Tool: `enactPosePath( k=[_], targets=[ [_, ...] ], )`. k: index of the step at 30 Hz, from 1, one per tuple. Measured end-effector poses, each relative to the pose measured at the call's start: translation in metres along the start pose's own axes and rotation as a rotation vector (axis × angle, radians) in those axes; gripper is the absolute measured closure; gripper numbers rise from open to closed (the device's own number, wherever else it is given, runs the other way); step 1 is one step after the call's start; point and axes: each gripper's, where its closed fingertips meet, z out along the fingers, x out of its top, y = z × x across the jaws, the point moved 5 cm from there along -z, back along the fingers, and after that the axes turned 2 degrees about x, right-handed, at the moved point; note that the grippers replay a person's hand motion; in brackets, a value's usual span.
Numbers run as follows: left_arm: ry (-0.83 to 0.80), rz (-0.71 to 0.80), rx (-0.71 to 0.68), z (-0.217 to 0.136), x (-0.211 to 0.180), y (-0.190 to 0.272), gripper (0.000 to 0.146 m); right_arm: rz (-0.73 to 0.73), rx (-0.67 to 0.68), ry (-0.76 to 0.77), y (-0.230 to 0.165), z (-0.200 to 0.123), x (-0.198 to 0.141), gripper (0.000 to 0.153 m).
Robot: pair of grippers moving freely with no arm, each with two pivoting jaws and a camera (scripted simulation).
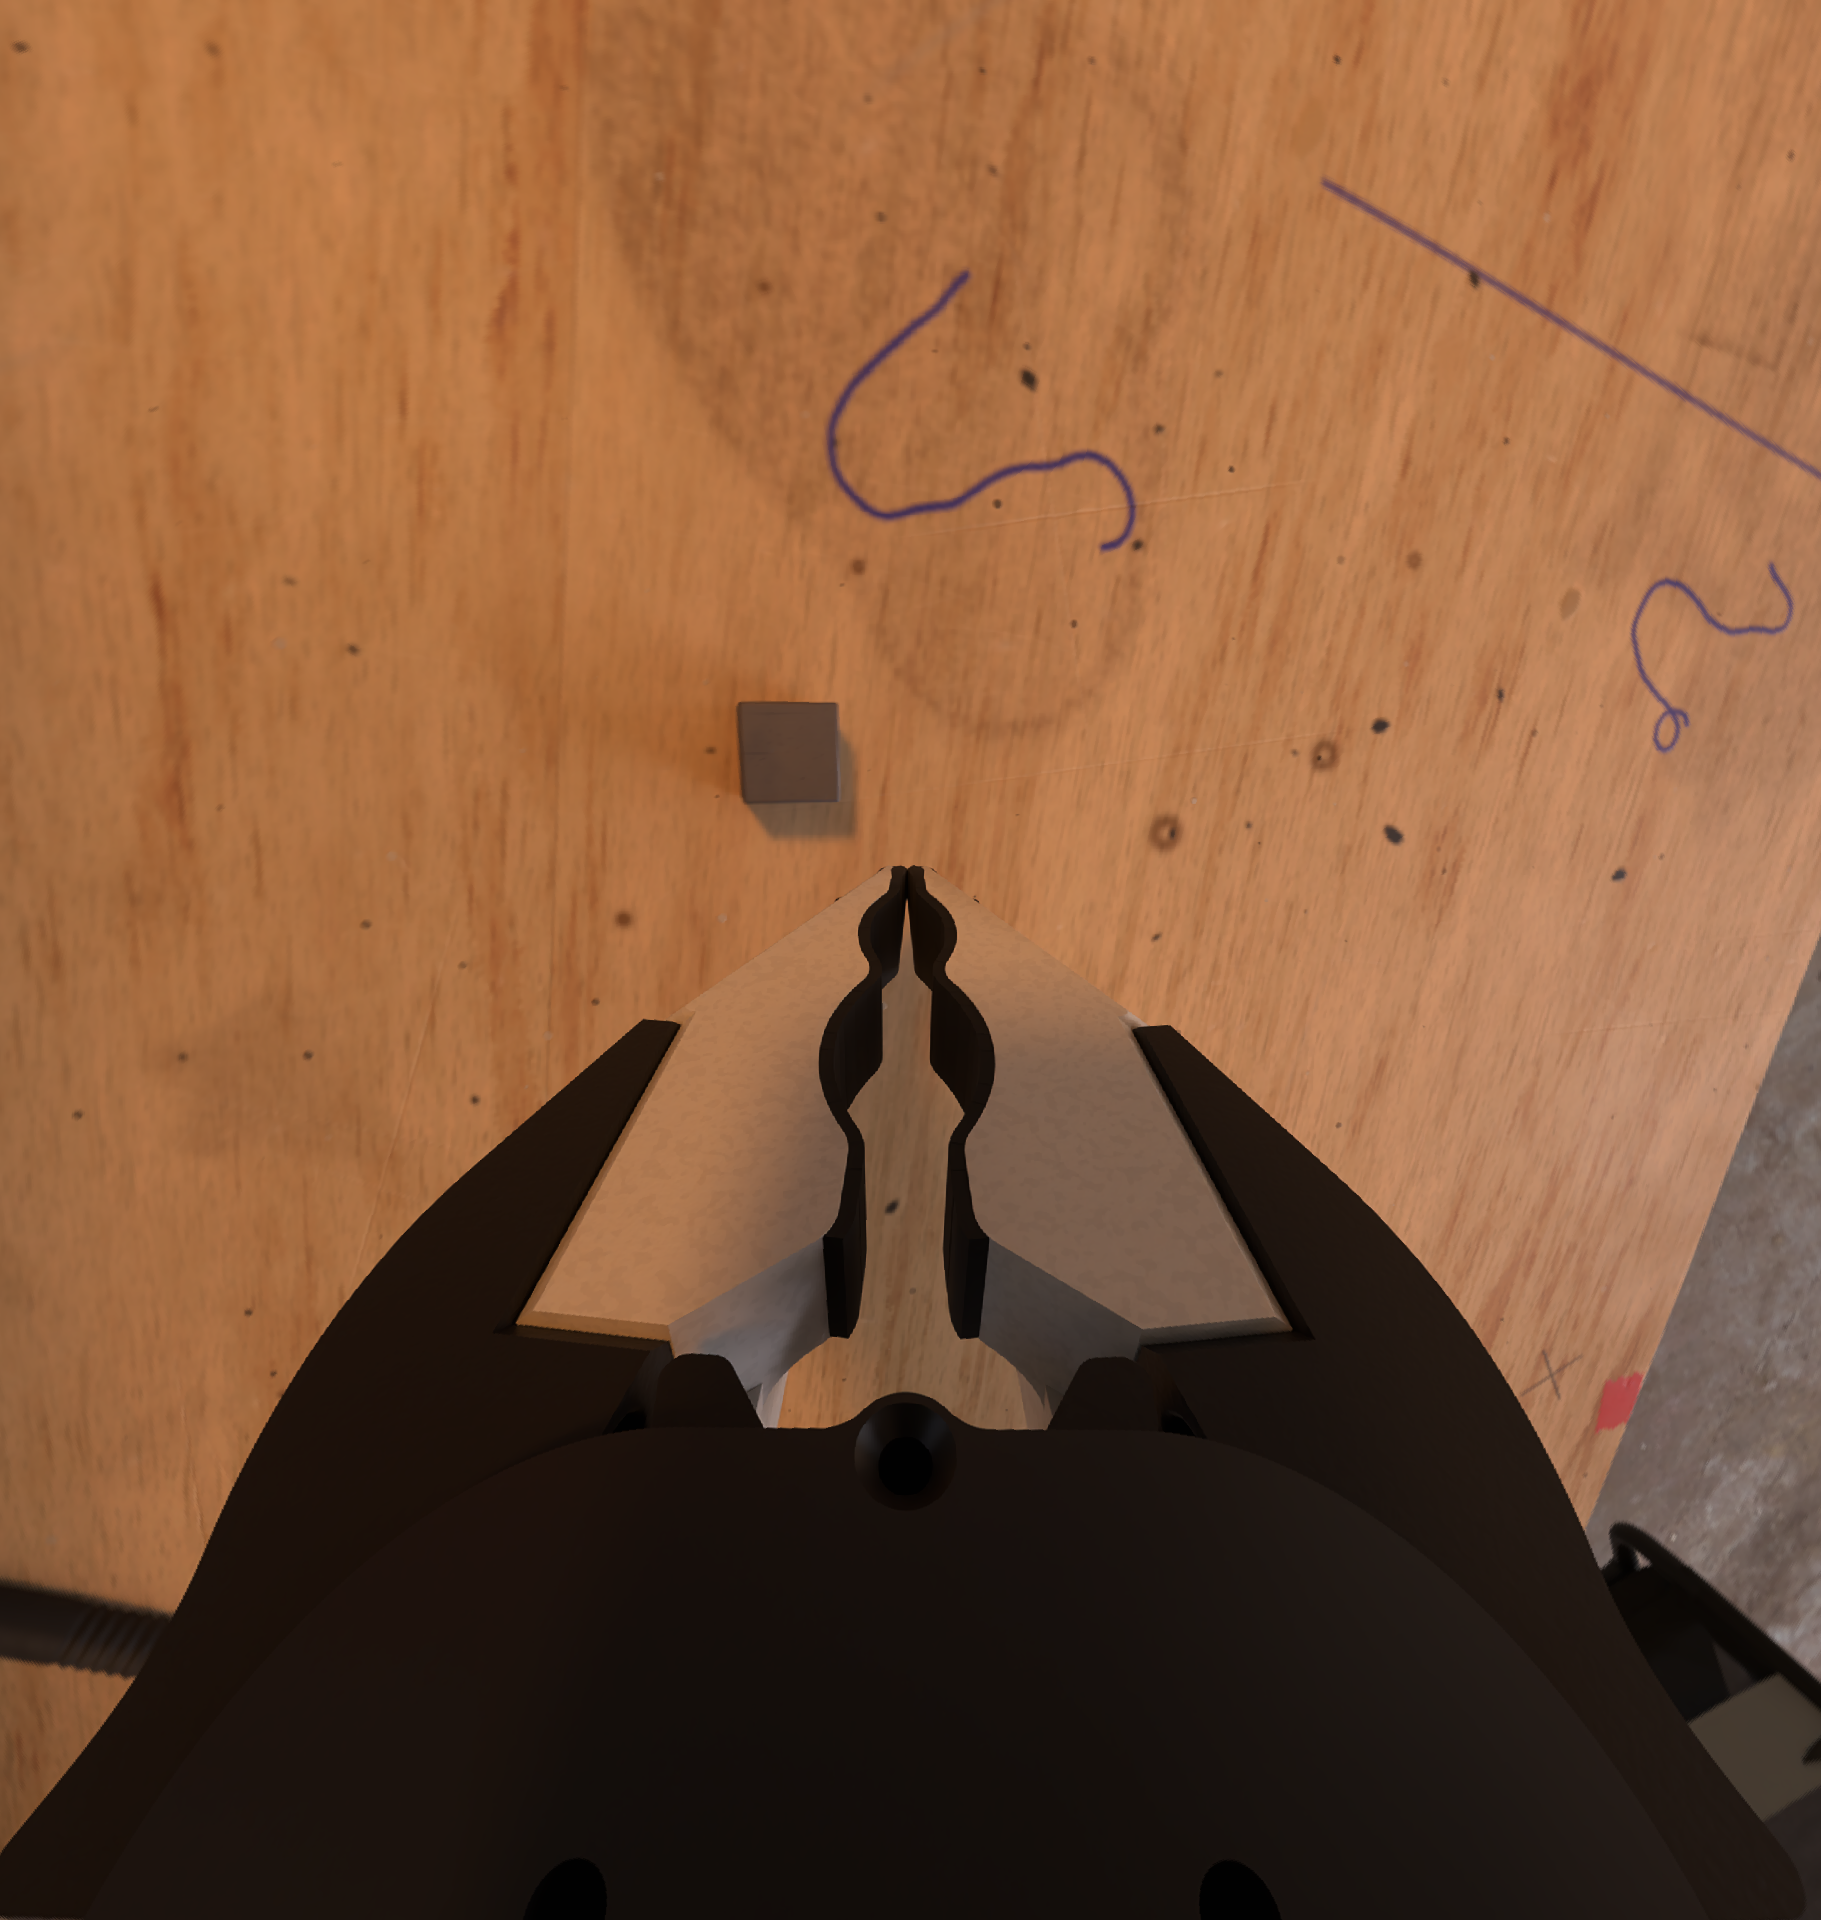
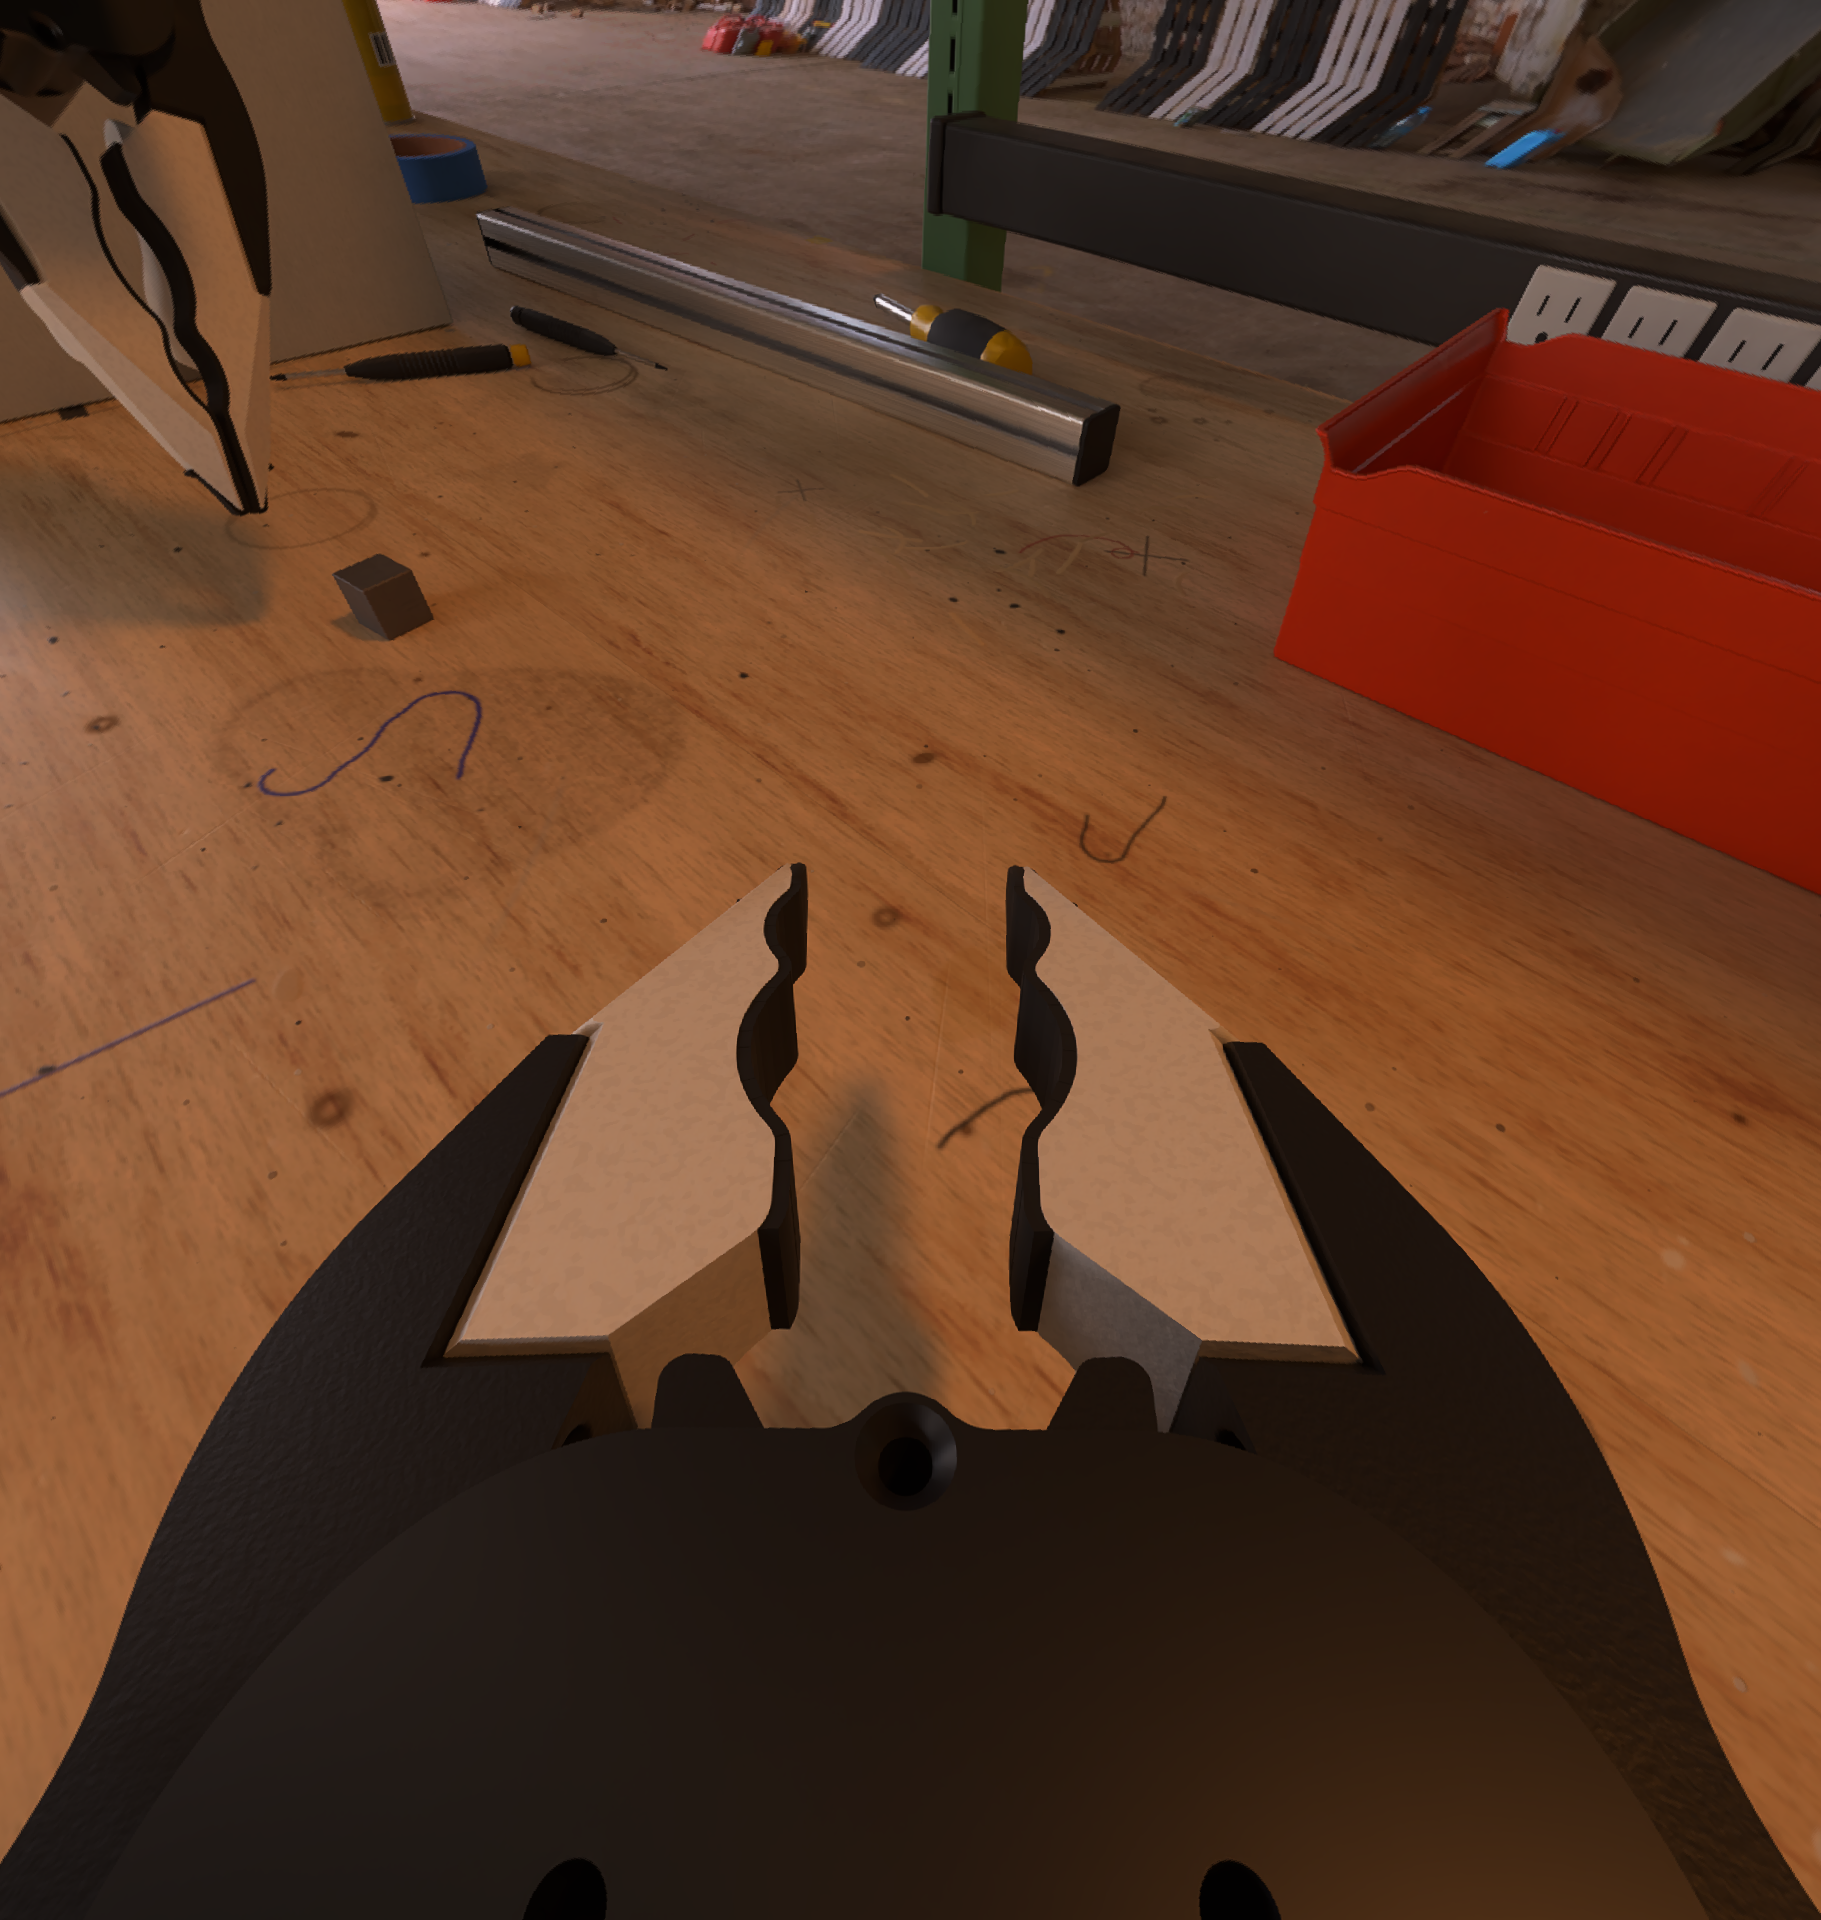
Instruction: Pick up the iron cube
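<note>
The iron cube [image 1: 787,751] is small, dark grey, and rests on the plywood table [image 1: 366,520]. My left gripper [image 1: 907,875] is shut and empty, its tips above the table just short of the cube and slightly to its right. In the right wrist view the cube [image 2: 383,594] lies at the far left, with the left gripper [image 2: 246,504] hovering tips-down just behind it. My right gripper [image 2: 906,883] is open and empty, low over the table, well away from the cube.
A red plastic bin [image 2: 1571,582] stands at the right. A metal bar [image 2: 802,338], screwdrivers [image 2: 438,362] [image 2: 963,330], blue tape roll [image 2: 438,166] and a cardboard box [image 2: 355,239] lie at the back. The table edge [image 1: 1737,1174] runs along the right in the left wrist view.
</note>
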Motion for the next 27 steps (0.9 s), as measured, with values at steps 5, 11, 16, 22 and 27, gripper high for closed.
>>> enactPosePath(
  k=[5,11,16,22,27],
  targets=[
    [-0.049,0.026,-0.034,0.009,0.000,0.005,0.146,-0.002,-0.001,0.003,0.000,-0.001,0.001,0.115],
    [-0.071,0.018,-0.048,0.014,-0.002,0.004,0.146,-0.001,0.002,-0.001,-0.001,0.000,0.000,0.115],
    [-0.105,-0.060,0.073,0.021,-0.001,-0.018,0.146,-0.001,0.001,0.001,-0.001,0.000,0.001,0.115],
    [-0.025,-0.081,0.098,0.009,0.001,-0.024,0.145,-0.001,0.004,0.000,-0.001,0.000,0.001,0.115],
    [-0.095,-0.024,0.077,0.018,-0.001,-0.016,0.096,-0.003,0.003,-0.001,-0.001,0.000,0.001,0.115]
  ],
)
